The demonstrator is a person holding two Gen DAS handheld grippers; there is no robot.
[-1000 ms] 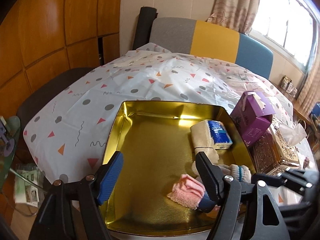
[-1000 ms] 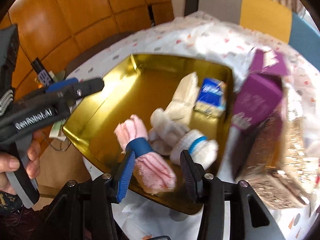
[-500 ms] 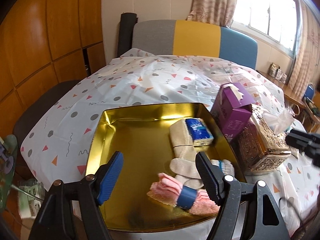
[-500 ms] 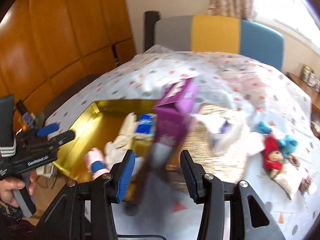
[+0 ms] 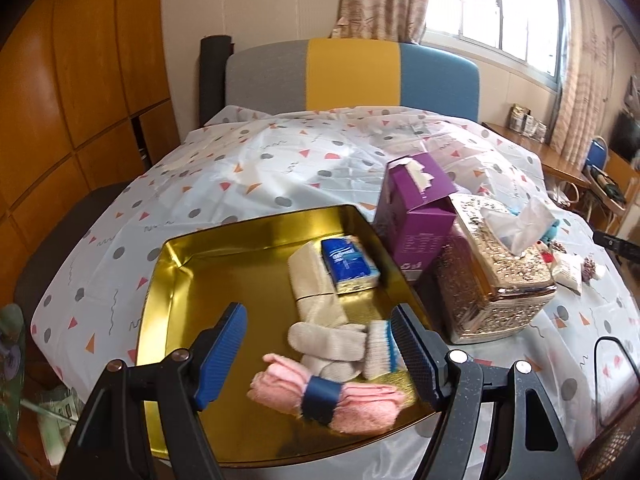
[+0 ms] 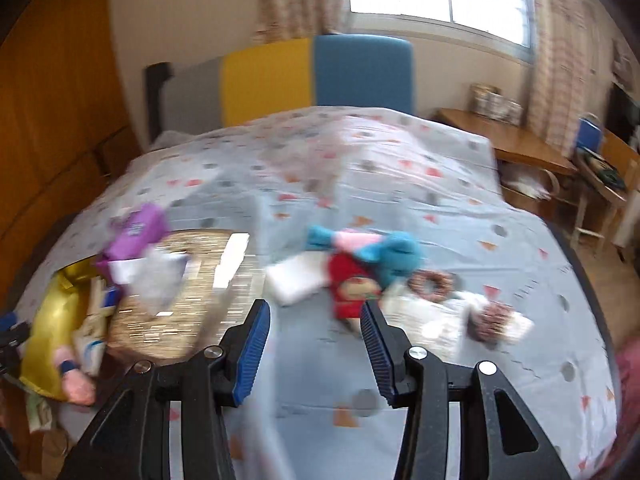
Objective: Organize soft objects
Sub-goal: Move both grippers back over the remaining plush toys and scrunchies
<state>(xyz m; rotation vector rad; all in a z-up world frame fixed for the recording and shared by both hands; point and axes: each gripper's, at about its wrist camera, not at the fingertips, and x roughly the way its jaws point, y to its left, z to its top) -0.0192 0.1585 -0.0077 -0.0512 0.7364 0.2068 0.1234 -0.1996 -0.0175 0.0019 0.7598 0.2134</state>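
Lying loose on the patterned tablecloth [image 6: 400, 184], a small heap of soft things waits just ahead of the right gripper [image 6: 316, 354]: a red plush toy [image 6: 348, 284] with teal plush [image 6: 394, 258] against it, a white pad [image 6: 294, 282] touching its left side, and a pale cloth bundle [image 6: 436, 318] with a ring-shaped item [image 6: 428, 282] to the right. This view is blurred, so finer detail cannot be made out. The right gripper's jaws stand apart with nothing between them, aimed toward the red toy.

Risks, as a judgement: the pieces overlap, so a closing grip could catch two at once or drag a neighbour across the cloth. A soft toy can also slump out of a shallow pinch. The slick-looking tablecloth might bunch up if the fingers scrape it.

To the left, a gold tray [image 5: 172, 280] already holds sorted items: a pink rolled cloth with a blue band [image 5: 324, 394] nearest the camera, cream socks [image 5: 320, 320], and a blue tissue packet [image 5: 350, 266]. The left gripper [image 5: 320, 356] hovers over the tray's near edge, jaws wide and empty. Just beside the tray stand a purple box [image 5: 416, 216] and an ornate gold tissue box [image 5: 492, 276], which a carried item could knock on its way back.
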